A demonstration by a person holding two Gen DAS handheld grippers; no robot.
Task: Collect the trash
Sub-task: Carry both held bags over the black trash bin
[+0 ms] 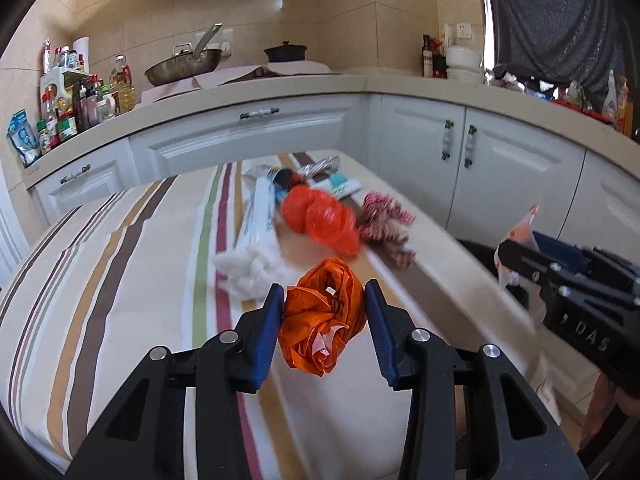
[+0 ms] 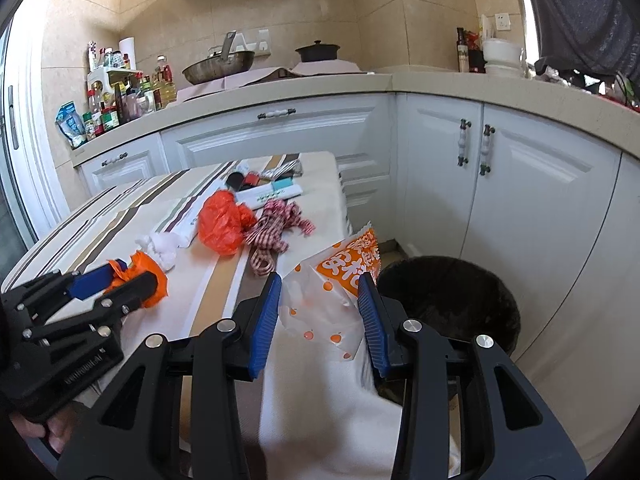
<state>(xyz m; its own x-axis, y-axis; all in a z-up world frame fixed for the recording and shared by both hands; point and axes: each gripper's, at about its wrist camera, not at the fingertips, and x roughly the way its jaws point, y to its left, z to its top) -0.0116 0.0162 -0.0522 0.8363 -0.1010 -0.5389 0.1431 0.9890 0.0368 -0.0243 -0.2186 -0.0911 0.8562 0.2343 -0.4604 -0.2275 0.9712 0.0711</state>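
The left gripper (image 1: 325,322) is pinching a crumpled orange bag (image 1: 324,320) over the near edge of the striped table (image 1: 120,264), while the right gripper (image 2: 320,312) is clamping a printed wrapper (image 2: 340,280) just off the table's right edge, beside the black bin (image 2: 452,300). The wrapper is probably only lightly caught, the view's blurry there, so she should be carrying it fully over the bin's mouth before letting go, then bringing the orange bag across

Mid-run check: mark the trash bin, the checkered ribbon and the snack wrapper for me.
trash bin (image 2: 460,296): right wrist view, dark inside wall.
checkered ribbon (image 2: 276,220): right wrist view, middle of the tangle.
snack wrapper (image 2: 344,272): right wrist view, orange printed panel.
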